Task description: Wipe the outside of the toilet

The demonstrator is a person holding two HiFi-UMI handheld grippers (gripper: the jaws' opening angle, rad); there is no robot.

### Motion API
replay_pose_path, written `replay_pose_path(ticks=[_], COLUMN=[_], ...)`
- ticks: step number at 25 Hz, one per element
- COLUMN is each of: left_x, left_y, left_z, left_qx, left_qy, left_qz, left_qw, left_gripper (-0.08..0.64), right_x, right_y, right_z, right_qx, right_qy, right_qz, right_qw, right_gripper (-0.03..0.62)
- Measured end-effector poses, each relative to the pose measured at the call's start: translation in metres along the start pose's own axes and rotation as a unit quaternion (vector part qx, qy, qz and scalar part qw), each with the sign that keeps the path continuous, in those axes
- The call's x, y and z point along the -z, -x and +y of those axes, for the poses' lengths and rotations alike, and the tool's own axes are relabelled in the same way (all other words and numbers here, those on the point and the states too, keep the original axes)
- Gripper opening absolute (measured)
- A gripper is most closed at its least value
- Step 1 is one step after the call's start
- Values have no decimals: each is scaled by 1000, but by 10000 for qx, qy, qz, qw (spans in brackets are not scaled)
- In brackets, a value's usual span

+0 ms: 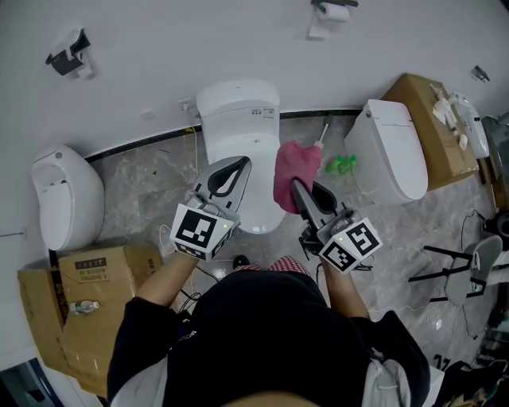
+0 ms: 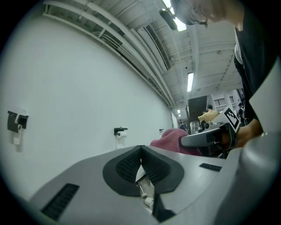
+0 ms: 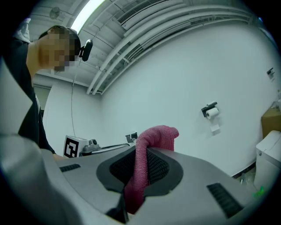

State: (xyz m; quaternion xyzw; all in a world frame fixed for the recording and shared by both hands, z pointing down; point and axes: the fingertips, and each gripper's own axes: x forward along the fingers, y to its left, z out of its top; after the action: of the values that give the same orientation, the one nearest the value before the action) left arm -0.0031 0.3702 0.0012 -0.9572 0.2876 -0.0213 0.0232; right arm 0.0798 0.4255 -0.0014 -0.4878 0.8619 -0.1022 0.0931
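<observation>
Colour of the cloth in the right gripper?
The cloth is pinkish red, a plain knit; it shows best in the right gripper view.

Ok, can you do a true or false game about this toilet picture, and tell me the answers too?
1. The right gripper grips a pink cloth. True.
2. The left gripper holds a sponge. False: its jaws are shut on nothing.
3. The cloth lies on the floor. False: it is held up in the right gripper, near the white toilet.
4. A toilet paper roll hangs on the wall. True.

Seemingly three toilets (image 1: 238,107), one cloth (image 1: 296,171)
</observation>
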Motion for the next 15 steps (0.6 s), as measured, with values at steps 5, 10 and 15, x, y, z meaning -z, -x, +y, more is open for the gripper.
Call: replay_pose_path(ticks=[5, 10, 15], left_x=[6, 9, 8], left_y=[-11, -26, -48], left_z=[8, 24, 49], left_qx=[23, -82, -288], left_qy=[65, -23, -114], left_qz=[12, 96, 159], left_qw=[10000, 9999, 9994], left_gripper=[9, 9, 9], right_x=[2, 2, 1], right_y=[-10, -29, -61], right_z=[-11, -31, -56], right_qx=[13, -118, -372], right_qy=[-8, -84, -168], right_qz=[56, 9, 59], right_qw=[10000, 9999, 9992], right_gripper=[55, 55, 55])
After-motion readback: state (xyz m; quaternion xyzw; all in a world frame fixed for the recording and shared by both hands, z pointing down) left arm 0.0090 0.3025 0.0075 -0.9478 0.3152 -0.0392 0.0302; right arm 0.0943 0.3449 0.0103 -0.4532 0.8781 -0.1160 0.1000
